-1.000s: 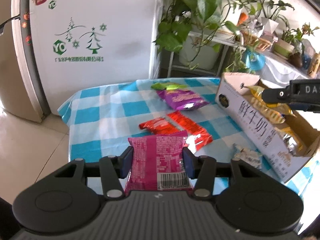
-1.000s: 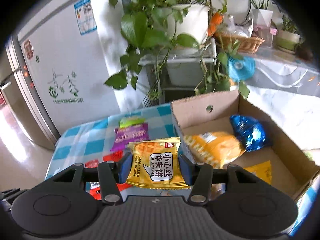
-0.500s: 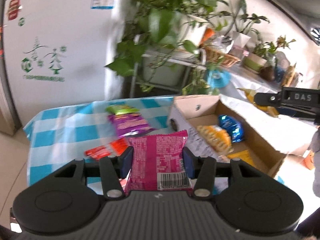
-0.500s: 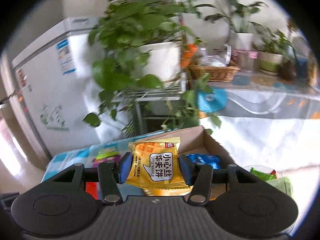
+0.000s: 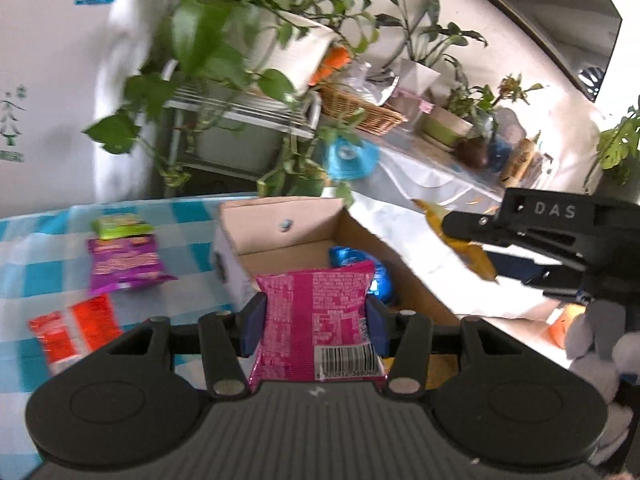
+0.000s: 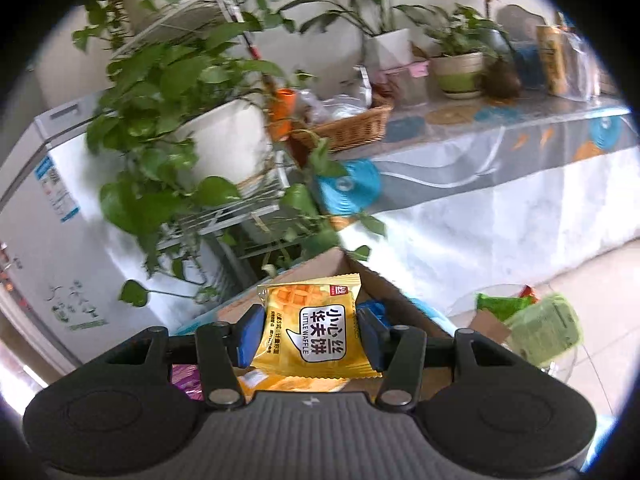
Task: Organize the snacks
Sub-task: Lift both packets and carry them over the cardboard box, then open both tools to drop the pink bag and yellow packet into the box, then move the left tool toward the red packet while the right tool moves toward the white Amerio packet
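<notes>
My left gripper (image 5: 314,322) is shut on a pink snack packet (image 5: 316,316), held up over the near end of the open cardboard box (image 5: 280,216). A blue packet (image 5: 380,272) lies inside the box, partly hidden behind the pink one. My right gripper (image 6: 310,330) is shut on a yellow waffle packet (image 6: 316,328), above the same box (image 6: 316,266). In the left wrist view the right gripper (image 5: 472,236) shows from the side at right, with the yellow packet (image 5: 464,242) in it. On the checked tablecloth (image 5: 40,248) lie purple (image 5: 124,264), green (image 5: 120,226) and red (image 5: 72,330) packets.
Leafy potted plants on a metal rack (image 5: 240,108) stand behind the table. A white fridge (image 6: 52,240) is at left. A covered counter (image 6: 500,184) with pots and a wicker basket (image 6: 348,128) runs to the right. Green packets (image 6: 540,328) lie low at right.
Both grippers swung to the right, each keeping its packet. The left view went from the table's loose packets to the box's open top. The right view rolled and tilted.
</notes>
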The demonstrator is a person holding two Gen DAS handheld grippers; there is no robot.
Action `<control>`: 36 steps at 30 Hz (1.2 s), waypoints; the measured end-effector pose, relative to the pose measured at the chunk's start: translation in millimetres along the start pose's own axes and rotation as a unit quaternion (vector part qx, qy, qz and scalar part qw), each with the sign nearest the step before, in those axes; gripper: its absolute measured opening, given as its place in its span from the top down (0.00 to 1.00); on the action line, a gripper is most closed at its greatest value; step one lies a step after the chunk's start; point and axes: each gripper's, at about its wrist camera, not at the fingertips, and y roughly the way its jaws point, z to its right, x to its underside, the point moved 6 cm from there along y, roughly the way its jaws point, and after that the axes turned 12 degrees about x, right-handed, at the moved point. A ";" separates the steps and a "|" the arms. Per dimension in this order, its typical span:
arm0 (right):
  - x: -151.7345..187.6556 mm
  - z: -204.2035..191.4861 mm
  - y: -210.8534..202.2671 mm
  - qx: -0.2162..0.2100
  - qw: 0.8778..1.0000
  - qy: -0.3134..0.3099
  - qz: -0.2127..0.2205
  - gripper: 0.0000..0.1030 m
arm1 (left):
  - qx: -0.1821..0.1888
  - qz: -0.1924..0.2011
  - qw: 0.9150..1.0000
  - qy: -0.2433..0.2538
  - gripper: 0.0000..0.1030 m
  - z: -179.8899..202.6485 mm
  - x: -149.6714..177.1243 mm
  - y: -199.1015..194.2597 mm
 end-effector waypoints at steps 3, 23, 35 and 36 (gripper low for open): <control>-0.9 6.8 4.3 0.011 1.000 0.019 -0.005 0.44 | 0.020 -0.002 1.000 -0.003 0.51 9.3 1.1 13.6; 1.1 13.1 13.1 0.017 0.999 0.040 -0.024 0.28 | 0.053 -0.015 0.998 -0.008 0.10 20.5 -8.3 29.6; 7.4 -13.4 14.2 -0.024 0.999 -0.004 -0.032 0.23 | -0.002 -0.010 1.000 -0.008 0.09 -35.7 -19.0 -13.3; 8.2 -16.8 13.7 -0.028 0.999 -0.009 -0.032 0.23 | -0.007 -0.010 1.000 -0.008 0.09 -40.2 -19.2 -17.2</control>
